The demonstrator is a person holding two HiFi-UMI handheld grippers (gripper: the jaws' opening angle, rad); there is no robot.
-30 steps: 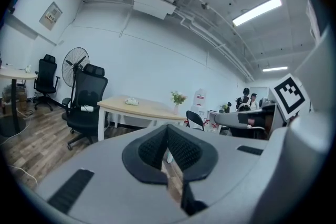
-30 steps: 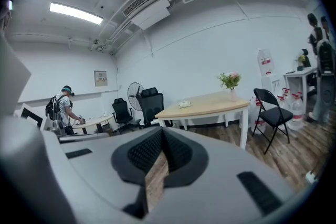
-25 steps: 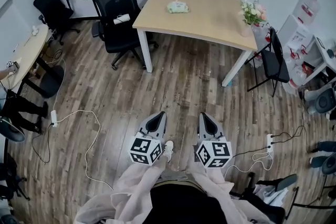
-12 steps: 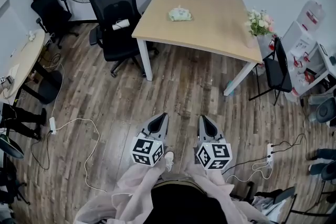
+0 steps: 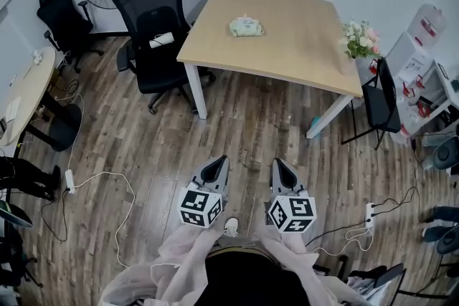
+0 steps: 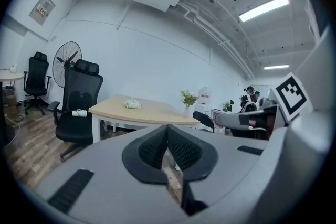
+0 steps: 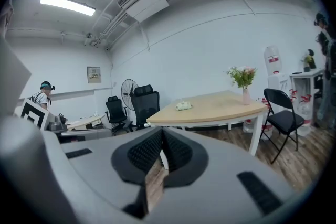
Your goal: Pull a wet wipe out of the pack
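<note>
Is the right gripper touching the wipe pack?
Apart. The head view shows the right gripper, shut and empty, over the wooden floor, with a clear stretch of floor between it and the table where the wipe pack lies.

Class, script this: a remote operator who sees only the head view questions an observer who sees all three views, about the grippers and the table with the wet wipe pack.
Operator: Are the grippers holding anything?
Observer: No. The left gripper and the right gripper each have their jaws together with nothing between them.
Operator: What are the flowers standing in?
Observer: The flowers stand in a pink vase on the table, right of the wet wipe pack in the right gripper view.
</note>
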